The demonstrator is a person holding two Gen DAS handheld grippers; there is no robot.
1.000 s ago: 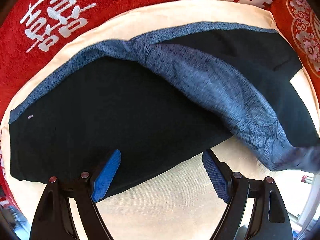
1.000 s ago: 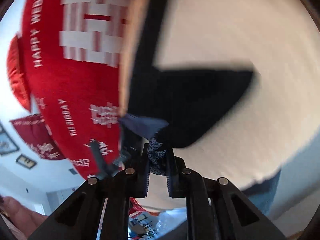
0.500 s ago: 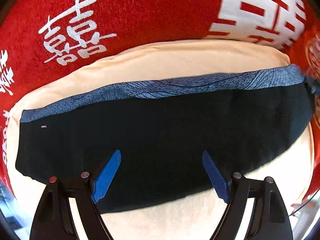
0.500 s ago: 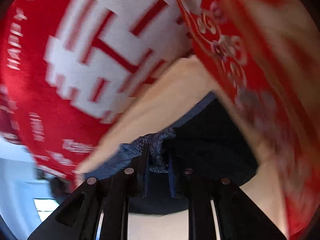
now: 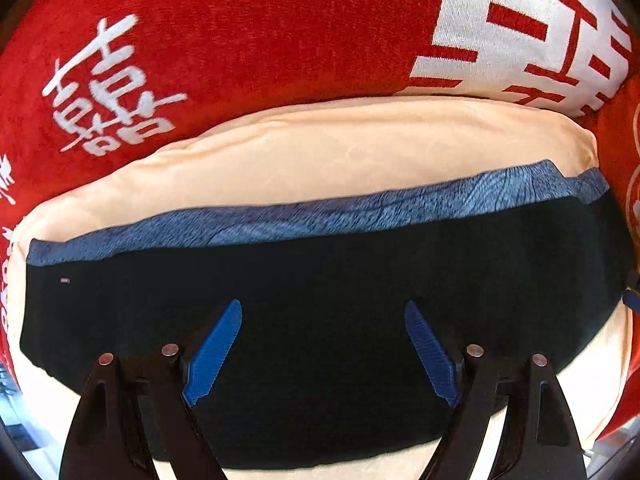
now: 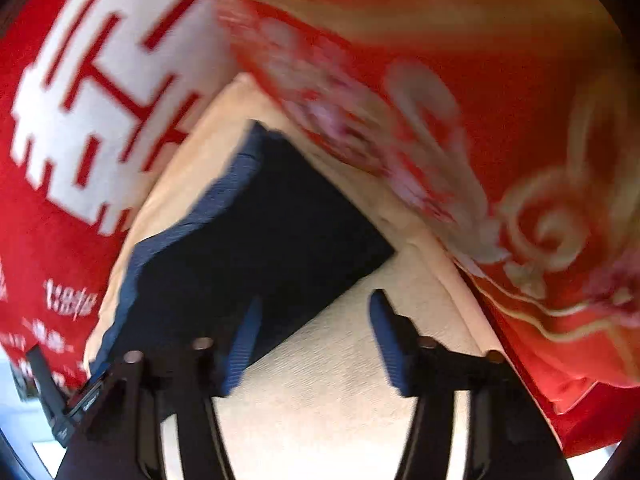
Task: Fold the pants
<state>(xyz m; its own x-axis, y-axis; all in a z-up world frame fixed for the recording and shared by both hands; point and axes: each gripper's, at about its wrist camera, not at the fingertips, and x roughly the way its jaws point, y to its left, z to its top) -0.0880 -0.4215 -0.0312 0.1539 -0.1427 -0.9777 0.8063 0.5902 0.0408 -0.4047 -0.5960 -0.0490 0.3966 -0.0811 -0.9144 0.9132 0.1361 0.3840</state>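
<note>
- Cream cushion ringed by red wedding-print fabric carries the work.
- Right hand-held gripper: jaws have just been opening, nothing between them now; a second ago they pinched a trouser hem.
- Left hand-held gripper hovers wide apart, empty, above the pants.
- Pants now lie folded lengthwise, blue-grey strip along the far edge; a crosswise fold likely remains.

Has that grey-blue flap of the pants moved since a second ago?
Yes. The flap lay diagonally across the black pants; now it lies flat as a strip along their far edge, by the cream cushion.
</note>
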